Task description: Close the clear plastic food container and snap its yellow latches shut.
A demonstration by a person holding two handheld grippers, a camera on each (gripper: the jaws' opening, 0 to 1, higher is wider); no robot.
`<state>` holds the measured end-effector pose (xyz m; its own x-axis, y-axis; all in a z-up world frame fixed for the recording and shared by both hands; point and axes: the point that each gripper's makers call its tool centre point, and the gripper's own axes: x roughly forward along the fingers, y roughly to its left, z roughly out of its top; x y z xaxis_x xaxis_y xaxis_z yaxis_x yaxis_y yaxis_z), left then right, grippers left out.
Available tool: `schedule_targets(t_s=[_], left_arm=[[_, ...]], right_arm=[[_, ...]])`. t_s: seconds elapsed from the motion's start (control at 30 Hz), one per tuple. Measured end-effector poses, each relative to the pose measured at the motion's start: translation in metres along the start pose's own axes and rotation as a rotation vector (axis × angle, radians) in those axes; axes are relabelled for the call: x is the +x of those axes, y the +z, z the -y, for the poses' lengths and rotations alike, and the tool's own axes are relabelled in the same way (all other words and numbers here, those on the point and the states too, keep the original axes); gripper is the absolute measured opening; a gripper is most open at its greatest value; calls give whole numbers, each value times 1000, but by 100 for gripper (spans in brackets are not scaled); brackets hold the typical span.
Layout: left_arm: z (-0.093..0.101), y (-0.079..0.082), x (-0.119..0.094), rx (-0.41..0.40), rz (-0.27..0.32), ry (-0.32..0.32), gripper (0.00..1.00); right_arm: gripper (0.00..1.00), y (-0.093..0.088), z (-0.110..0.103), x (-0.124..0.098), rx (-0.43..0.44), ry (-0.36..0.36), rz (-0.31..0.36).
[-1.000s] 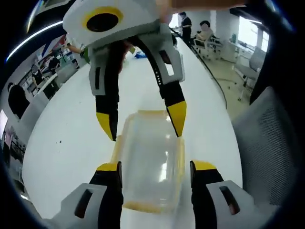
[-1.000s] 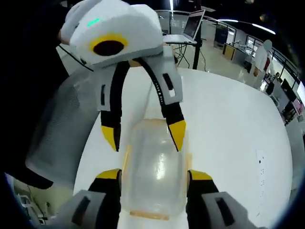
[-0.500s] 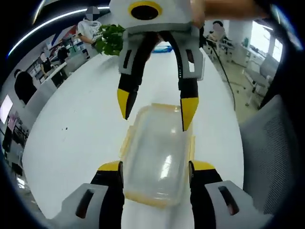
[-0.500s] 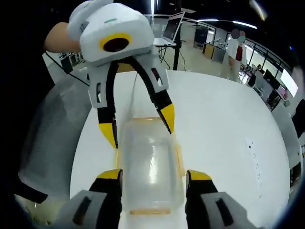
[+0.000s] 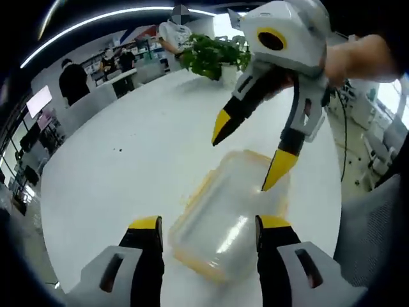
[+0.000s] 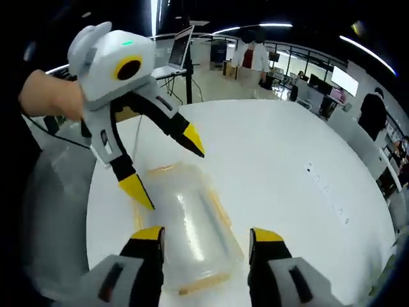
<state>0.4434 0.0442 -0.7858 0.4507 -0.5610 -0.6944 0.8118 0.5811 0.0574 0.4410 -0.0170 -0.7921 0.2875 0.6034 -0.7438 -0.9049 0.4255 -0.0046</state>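
Left gripper view: the clear box (image 5: 227, 214) now sits crooked between the 2 wide left gripper (image 5: 208, 224) tips. The right gripper (image 5: 249, 157), also wide, has swung aside, so the latches look unsnapped.

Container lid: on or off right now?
On. The clear lid covers the food container on the white table; whether the yellow latches are snapped, I cannot tell.
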Motion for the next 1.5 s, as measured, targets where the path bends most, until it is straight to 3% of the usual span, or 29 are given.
schedule_targets(t_s=[0.2,0.27,0.33,0.4,0.7,0.77,0.87,0.93,1.03,1.27,1.5], left_arm=[[-8,-9,-3,-83,13,89,54],[-15,-7,-7,-152,40,146,57],[-17,-3,-8,-168,74,162,57],[-15,-8,-7,-214,64,165,57],[-14,-16,-8,-292,92,218,58],[-14,-21,-8,-364,95,219,56],[-13,-26,-10,-452,129,221,56],[-12,-29,-8,-521,148,216,58],[-13,-33,-10,-609,185,222,61],[-11,-40,-8,-718,208,232,58],[-1,-42,-2,-736,191,214,50]], right_arm=[[52,-3,3,-2,108,-97,55],[53,-4,2,-1,179,-121,85],[53,-5,6,-2,207,-167,102],[53,-3,6,-2,263,-183,133],[54,-12,2,-5,302,-215,154],[54,-15,5,-9,385,-228,192],[54,-24,3,-11,411,-239,194],[53,-35,4,-11,394,-285,172],[54,-40,4,-11,495,-288,210],[52,-42,-2,-12,643,-281,252],[46,-47,-11,-4,675,-274,232]])
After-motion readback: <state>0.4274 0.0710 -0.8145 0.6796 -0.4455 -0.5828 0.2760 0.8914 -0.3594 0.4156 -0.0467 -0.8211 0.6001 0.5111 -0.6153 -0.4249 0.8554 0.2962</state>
